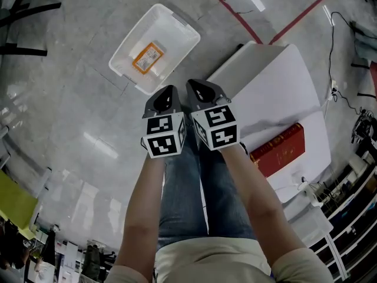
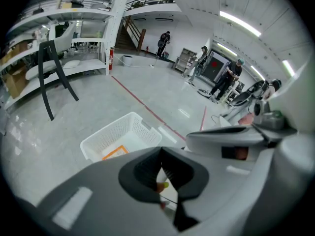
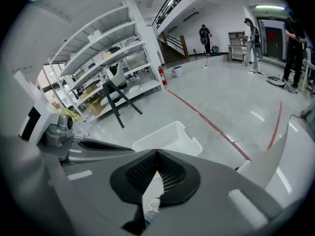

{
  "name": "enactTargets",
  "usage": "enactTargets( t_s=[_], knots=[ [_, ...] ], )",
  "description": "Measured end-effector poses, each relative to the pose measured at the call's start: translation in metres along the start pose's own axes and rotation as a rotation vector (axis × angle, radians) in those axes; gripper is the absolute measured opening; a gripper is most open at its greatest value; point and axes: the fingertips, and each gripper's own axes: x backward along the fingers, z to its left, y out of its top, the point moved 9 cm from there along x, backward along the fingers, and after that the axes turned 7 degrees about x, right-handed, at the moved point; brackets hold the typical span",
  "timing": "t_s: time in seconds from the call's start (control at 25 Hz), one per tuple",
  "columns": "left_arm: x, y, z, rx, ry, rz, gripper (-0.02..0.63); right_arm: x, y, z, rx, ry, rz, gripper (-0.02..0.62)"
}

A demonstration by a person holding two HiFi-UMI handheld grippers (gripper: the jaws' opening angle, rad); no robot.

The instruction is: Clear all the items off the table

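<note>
My two grippers hang side by side over the person's jeans, both shut with nothing between the jaws. The left gripper (image 1: 169,91) and the right gripper (image 1: 195,86) point toward a white basket (image 1: 154,47) on the floor, which has an orange-and-white packet (image 1: 147,58) lying in it. A white table (image 1: 277,81) stands to the right, with a red book (image 1: 280,149) on its near part. The left gripper view shows the shut left gripper (image 2: 161,167) above the basket (image 2: 118,137). The right gripper view shows the shut right gripper (image 3: 157,155) and the basket (image 3: 167,136).
Red tape lines (image 1: 235,10) cross the grey floor behind the table. A cable (image 1: 344,93) trails at the right. A black-legged chair (image 2: 51,77) and white shelving (image 3: 108,58) stand to the left. People (image 2: 231,77) stand far off.
</note>
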Motion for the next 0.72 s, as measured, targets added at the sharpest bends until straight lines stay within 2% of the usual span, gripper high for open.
enactTargets(
  t_s=[0.72],
  knots=[
    [0.016,-0.031,-0.113,-0.163,-0.135,0.050,0.009,0.106,-0.056,-0.045,-0.123,-0.133,-0.062,-0.002]
  ],
)
